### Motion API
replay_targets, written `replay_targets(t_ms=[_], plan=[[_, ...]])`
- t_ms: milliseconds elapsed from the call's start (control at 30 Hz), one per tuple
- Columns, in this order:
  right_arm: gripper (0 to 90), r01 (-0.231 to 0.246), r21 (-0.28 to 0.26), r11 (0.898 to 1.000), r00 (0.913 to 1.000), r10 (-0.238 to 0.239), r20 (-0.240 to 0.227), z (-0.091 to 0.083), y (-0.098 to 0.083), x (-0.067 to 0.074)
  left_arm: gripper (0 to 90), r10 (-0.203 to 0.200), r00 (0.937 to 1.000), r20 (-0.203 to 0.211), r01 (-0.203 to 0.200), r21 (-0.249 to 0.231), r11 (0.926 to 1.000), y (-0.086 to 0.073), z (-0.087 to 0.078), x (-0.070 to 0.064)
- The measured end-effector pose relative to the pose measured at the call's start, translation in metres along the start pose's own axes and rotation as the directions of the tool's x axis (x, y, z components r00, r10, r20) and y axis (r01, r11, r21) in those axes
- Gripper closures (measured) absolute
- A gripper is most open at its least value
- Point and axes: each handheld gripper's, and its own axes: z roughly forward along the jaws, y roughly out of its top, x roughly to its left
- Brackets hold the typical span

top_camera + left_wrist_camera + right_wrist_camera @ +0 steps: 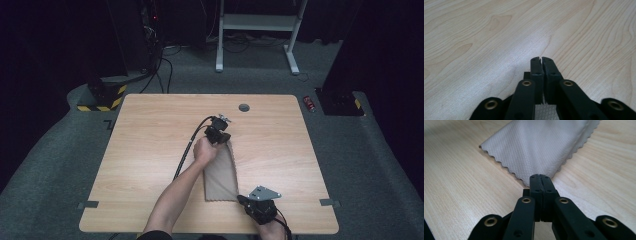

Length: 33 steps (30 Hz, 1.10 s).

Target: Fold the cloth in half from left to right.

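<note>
At centre frame of the high view, slightly left of the middle, the left gripper (220, 134) rests at the far end of a grey-beige cloth (220, 175) that lies folded into a long strip on the wooden table (150, 150). The person's left hand (206, 151) wraps the gripper's body, the forearm rises from the lower edge of the frame, and a black cable (187, 147) loops away to the left. Seen in the left gripper view, the left gripper (541, 59) has its jaws almost together, with only a thin slit between the tips; a patch of the cloth (545, 111) with its fine diamond weave appears below and behind the jaws, at the bottom of the frame. Whether the pads pinch the fabric cannot be told from this view.

Toward the lower right of the high view, the right gripper (245, 200), topped by a grey three-cornered plate, sits at the near right corner of the cloth, just inside the table's near edge. Seen in the right gripper view, the right gripper (540, 177) has its jaws drawn together with the tips meeting on the pointed corner of the cloth (541, 147), whose scalloped edge runs off to the upper left and upper right. The fabric lies flat on the table beyond the tips.
</note>
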Motion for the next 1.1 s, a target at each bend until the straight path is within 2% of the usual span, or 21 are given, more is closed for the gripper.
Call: replay_targets(t_ms=[67, 167, 267, 333, 400, 467, 567, 767, 833, 933, 1000, 1100], plan=[[76.7, 0.002, -0.009, 1.0, 1.0, -0.002, 0.008, 0.0, 0.0, 0.0, 72.7, -0.01, 0.9999, -0.013, 0.01, -0.004, 0.9999, 0.0, -0.003, 0.001], [74.0, -0.007, -0.032, 0.999, 0.9995, 0.008, 0.03, -0.003, 0.001, -0.003, 62.7, -0.005, 0.9987, -0.05, 0.004, -0.026, 0.9997, -0.001, -0.014, 0.003], [73.0, -0.016, -0.051, 0.999, 0.9988, 0.018, 0.046, -0.004, 0.005, -0.008, 57.4, -0.002, 0.996, -0.089, -0.004, -0.062, 0.9981, -0.009, -0.032, 0.007], [72.6, -0.004, -0.051, 0.999, 0.9989, 0.006, 0.048, -0.002, 0.009, -0.01, 55.7, -0.002, 0.9939, -0.11, -0.005, -0.069, 0.9976, -0.017, -0.042, 0.012], [71.9, 0.022, -0.048, 0.999, 0.9988, -0.02, 0.045, 0.003, 0.015, -0.011, 53.7, -0.009, 0.9906, -0.136, 0.003, -0.045, 0.999, -0.027, -0.047, 0.019], [71.1, 0.037, -0.042, 0.998, 0.9984, -0.036, 0.043, 0.01, 0.02, -0.011, 52.4, -0.05, 0.9875, -0.149, 0.046, -0.027, 0.9986, -0.037, -0.049, 0.029], [70.8, 0.033, -0.037, 0.999, 0.9979, -0.031, 0.057, 0.018, 0.028, -0.019, 52.4, -0.13, 0.9805, -0.148, 0.128, -0.024, 0.9915, -0.049, -0.051, 0.041], [71.4, -0.042, -0.043, 0.998, 0.9969, 0.045, 0.064, 0.031, 0.052, -0.049, 52.9, -0.178, 0.9731, -0.146, 0.178, -0.014, 0.9839, -0.063, -0.049, 0.05], [71.7, -0.054, -0.041, 0.998, 0.996, 0.057, 0.069, 0.034, 0.059, -0.055, 54.7, -0.18, 0.9736, -0.141, 0.179, -0.02, 0.9837, -0.064, -0.047, 0.051], [72.8, -0.047, -0.026, 0.999, 0.9957, 0.049, 0.078, 0.038, 0.068, -0.058, 63.4, -0.165, 0.9783, -0.125, 0.164, -0.02, 0.9862, -0.064, -0.042, 0.049], [73.7, -0.046, -0.012, 0.999, 0.995, 0.047, 0.088, 0.043, 0.072, -0.061, 70.9, -0.17, 0.9804, -0.1, 0.169, -0.021, 0.9855, -0.063, -0.041, 0.048], [74.1, -0.079, -0.003, 0.997, 0.9925, 0.079, 0.094, 0.054, 0.08, -0.072, 76.3, -0.154, 0.983, -0.099, 0.153, -0.016, 0.988, -0.061, -0.04, 0.048]])
